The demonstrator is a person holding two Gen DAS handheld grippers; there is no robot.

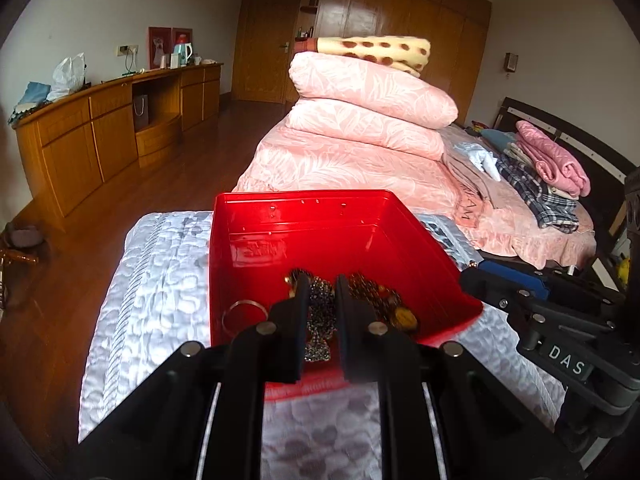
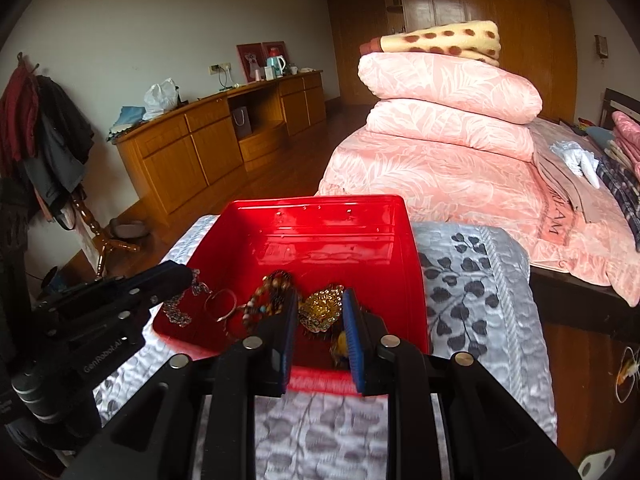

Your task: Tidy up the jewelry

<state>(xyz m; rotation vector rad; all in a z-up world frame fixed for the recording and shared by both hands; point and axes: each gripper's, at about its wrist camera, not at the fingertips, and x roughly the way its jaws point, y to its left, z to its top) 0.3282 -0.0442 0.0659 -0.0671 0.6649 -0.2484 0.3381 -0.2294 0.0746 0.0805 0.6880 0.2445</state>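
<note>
We see the jewelry piled in the near end of a red box [image 2: 328, 236] that sits on a silver quilted cover [image 2: 480, 300]. In the pile lie a silver chain [image 1: 318, 320], a plain bangle [image 2: 221, 305], a beaded bracelet [image 2: 266, 300] and a gold filigree pendant [image 2: 322, 309].

Our left gripper [image 1: 322, 292] reaches into the box with its jaws parted a little on either side of the silver chain; we cannot tell whether they pinch it. Our right gripper [image 2: 320, 312] hangs over the near wall, jaws apart, with the gold pendant between them and no clear contact.

Beyond the box stands a bed with folded pink quilts [image 1: 368, 108], and a wooden sideboard [image 1: 100, 128] lines the far wall.
</note>
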